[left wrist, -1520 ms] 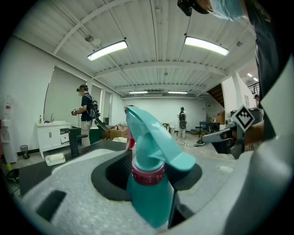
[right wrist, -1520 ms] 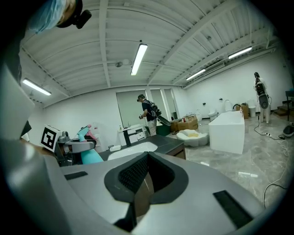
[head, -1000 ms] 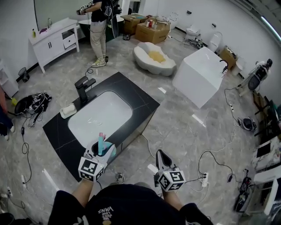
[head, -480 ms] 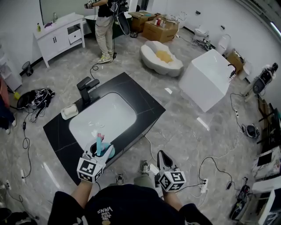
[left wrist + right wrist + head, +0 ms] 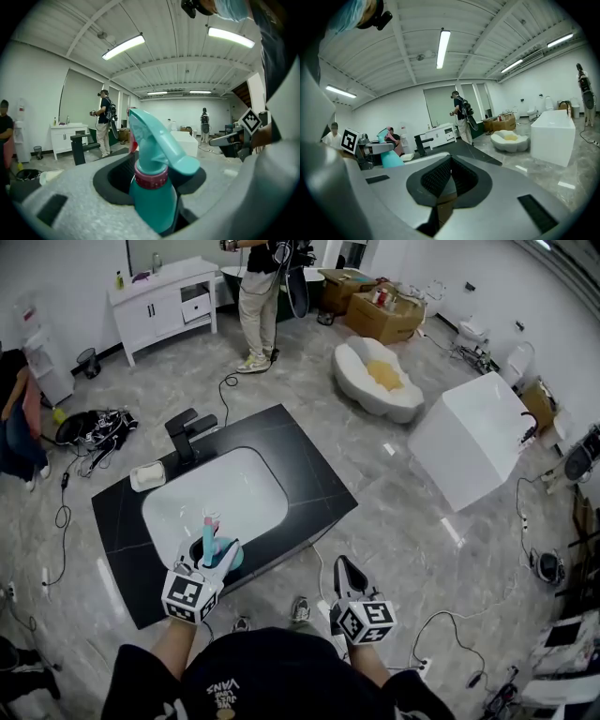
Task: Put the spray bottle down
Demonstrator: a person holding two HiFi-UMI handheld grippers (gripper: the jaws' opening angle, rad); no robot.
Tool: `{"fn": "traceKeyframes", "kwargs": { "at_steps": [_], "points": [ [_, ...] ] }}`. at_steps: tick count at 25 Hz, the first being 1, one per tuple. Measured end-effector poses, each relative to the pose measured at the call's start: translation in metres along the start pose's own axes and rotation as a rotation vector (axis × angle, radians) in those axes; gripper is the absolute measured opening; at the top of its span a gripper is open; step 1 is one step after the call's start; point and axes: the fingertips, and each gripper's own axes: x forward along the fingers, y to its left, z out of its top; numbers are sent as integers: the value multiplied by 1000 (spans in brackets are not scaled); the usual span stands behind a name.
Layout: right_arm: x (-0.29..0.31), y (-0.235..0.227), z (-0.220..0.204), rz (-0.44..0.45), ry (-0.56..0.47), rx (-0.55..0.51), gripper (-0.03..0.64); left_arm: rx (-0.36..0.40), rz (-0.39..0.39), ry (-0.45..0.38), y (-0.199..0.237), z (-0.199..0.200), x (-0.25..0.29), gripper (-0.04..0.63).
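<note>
A teal spray bottle (image 5: pixel 210 542) with a pink collar stands upright between the jaws of my left gripper (image 5: pixel 217 557), which is shut on its body. In the left gripper view the spray bottle (image 5: pixel 154 201) fills the middle, with its nozzle toward the right, inside the left gripper (image 5: pixel 150 165). It hangs over the near edge of the white basin (image 5: pixel 216 495) set in a black counter (image 5: pixel 309 474). My right gripper (image 5: pixel 342 568) is off the counter's near right corner, over the floor, with its jaws together and nothing in them. The right gripper (image 5: pixel 451 161) view shows the bottle (image 5: pixel 391 158) to its left.
A black faucet (image 5: pixel 187 432) and a white soap dish (image 5: pixel 147 474) stand at the counter's far left. A person (image 5: pixel 262 296) stands at the back by a white vanity (image 5: pixel 164 301). A white tub block (image 5: pixel 473 437), a shell-shaped seat (image 5: pixel 380 381) and floor cables (image 5: pixel 61 521) surround the counter.
Both grippers have advanced toward the counter with the person. The bottle now sits over the basin's near edge instead of the counter's front edge. The grip is unchanged.
</note>
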Motion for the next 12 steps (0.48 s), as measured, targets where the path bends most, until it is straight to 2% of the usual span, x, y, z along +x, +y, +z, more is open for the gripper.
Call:
{"fn": "traceKeyframes", "kwargs": {
  "at_steps": [12],
  "points": [
    [35, -89, 22, 170, 62, -37, 5, -10, 139, 6, -44, 16, 79, 207]
  ]
}}
